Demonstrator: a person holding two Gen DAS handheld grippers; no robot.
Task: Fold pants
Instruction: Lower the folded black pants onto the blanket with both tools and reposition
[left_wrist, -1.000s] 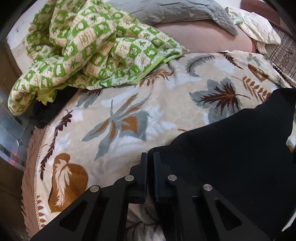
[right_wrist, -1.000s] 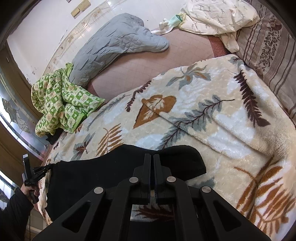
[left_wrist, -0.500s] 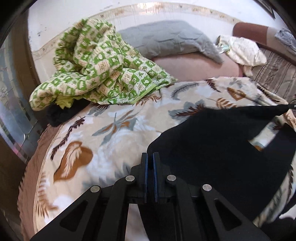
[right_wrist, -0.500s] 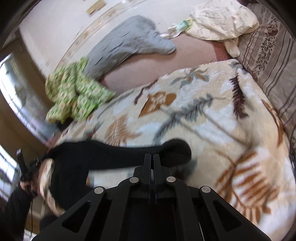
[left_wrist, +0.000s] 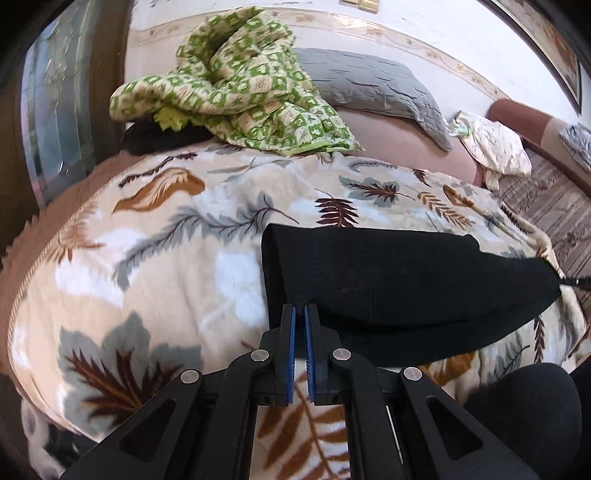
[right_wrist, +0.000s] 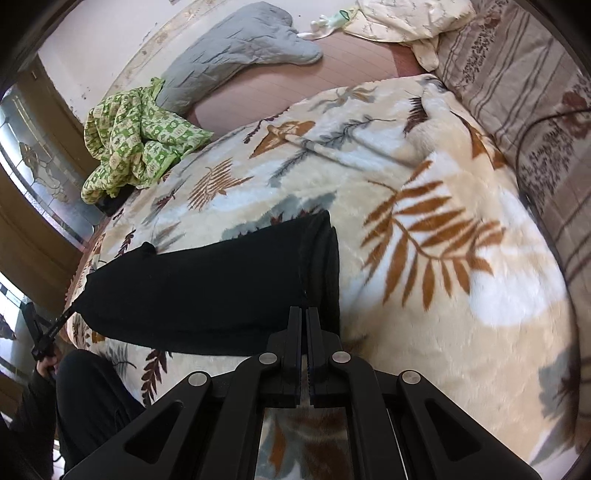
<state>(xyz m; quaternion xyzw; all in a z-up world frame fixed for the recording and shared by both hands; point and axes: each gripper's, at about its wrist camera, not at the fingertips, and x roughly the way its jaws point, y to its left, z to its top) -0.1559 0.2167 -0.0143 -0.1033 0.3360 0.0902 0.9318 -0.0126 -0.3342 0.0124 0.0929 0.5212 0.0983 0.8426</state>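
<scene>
The black pants (left_wrist: 399, 291) were stretched in a band between the two grippers above a cream blanket (left_wrist: 155, 258) printed with brown and grey leaves, which covered the bed; in the left wrist view the left gripper (left_wrist: 299, 308) had its jaws pressed together on one end of the pants, with the cloth pinched at the tips of the blue pads, and the far end ran off to the right, where the tip of the other gripper showed at the corner of the cloth; in the right wrist view the right gripper (right_wrist: 306, 310) was likewise closed tight on the other end of the pants (right_wrist: 207, 291), beside the ribbed band, and the cloth ran left to the left gripper (right_wrist: 61, 319), held in a hand (right_wrist: 46, 363) at the edge of the picture; a green checked quilt (left_wrist: 240, 85) lay bunched at the far side of the bed, touching the blanket's edge, with a grey pillow (left_wrist: 373, 85) just behind it against the wall.
</scene>
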